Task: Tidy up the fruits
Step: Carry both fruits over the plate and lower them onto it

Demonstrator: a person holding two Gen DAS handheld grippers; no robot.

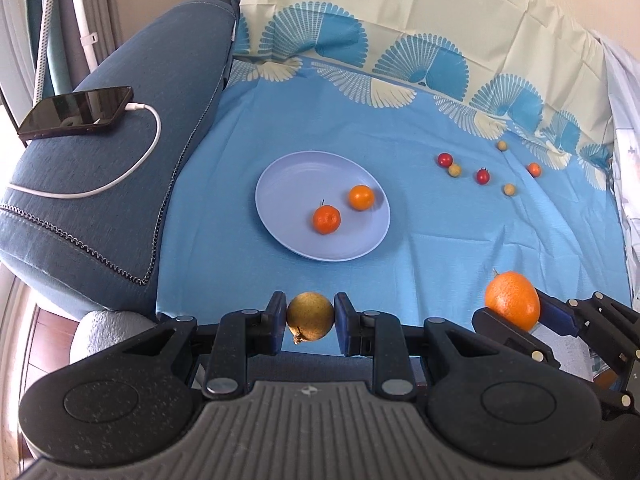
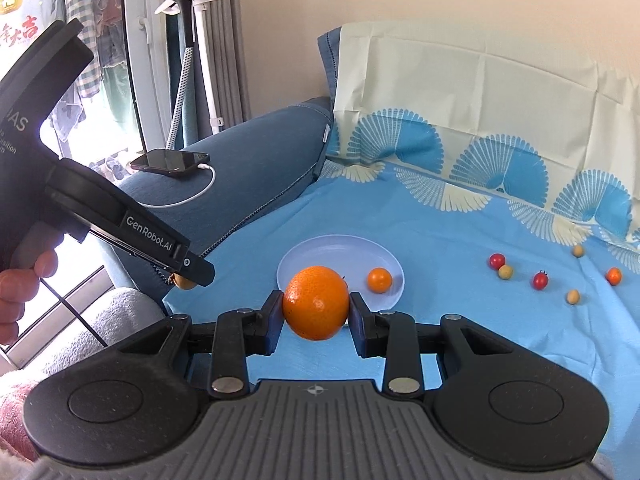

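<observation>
My left gripper (image 1: 310,320) is shut on a small brown-yellow round fruit (image 1: 310,319), held above the near edge of the blue cloth. My right gripper (image 2: 316,306) is shut on an orange (image 2: 316,302); that orange (image 1: 513,305) also shows at the lower right of the left wrist view. A pale blue plate (image 1: 288,184) lies on the cloth with two small oranges (image 1: 326,219) (image 1: 361,197) in it. In the right wrist view the plate (image 2: 320,254) sits just beyond the held orange, with one small orange (image 2: 379,279) showing on it.
Loose on the cloth, right of the plate, lie two red cherry tomatoes (image 1: 445,159) (image 1: 483,176), three small tan fruits (image 1: 454,170) and one small orange fruit (image 1: 533,169). A phone (image 1: 76,111) on a white cable rests on the blue sofa arm (image 1: 120,184). A person's hand (image 2: 24,280) holds the left gripper.
</observation>
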